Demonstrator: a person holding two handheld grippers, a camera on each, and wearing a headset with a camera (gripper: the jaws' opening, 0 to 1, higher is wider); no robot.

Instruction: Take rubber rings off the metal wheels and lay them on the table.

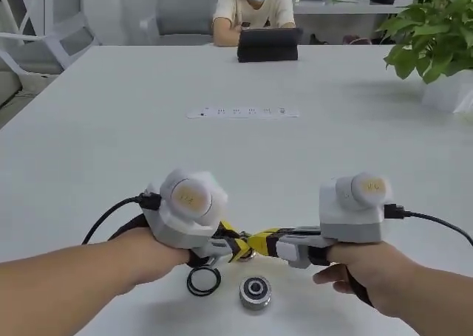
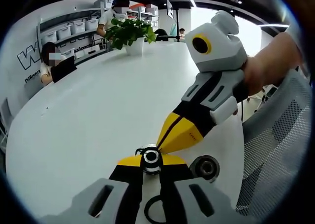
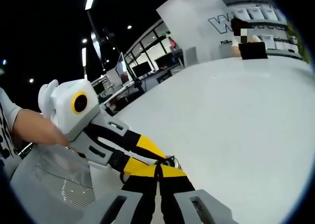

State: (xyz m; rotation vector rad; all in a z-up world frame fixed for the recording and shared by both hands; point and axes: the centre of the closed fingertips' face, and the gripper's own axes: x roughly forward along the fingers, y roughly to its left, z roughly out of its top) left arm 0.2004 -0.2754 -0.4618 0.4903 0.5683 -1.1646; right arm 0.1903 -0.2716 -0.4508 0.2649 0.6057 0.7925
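Table (image 1: 111, 151) below: my left tongs (image 2: 149, 166) clamp a wheel (image 2: 150, 157), right tongs (image 2: 161, 146) pinch its ring (image 2: 141, 152); stretched, it could fly off.

Looking along the left gripper (image 2: 151, 161), clamped from both sides on a small metal wheel (image 2: 151, 156) above the worktop (image 2: 98, 115), close to the edge by a mesh chair (image 2: 275, 150). Meeting that wheel from the upper right: the right gripper (image 2: 162, 144), yellow tips pressed together, held in a hand (image 2: 266, 69). Just right of the clamped wheel, a second wheel (image 2: 205, 167) lying flat. Lower down, between the jaw bases, a black rubber ring (image 2: 151, 213), partly hidden. Toward the far edge, a potted plant (image 2: 129, 33). At the left edge, a person (image 2: 49, 54) behind a laptop (image 2: 64, 69).
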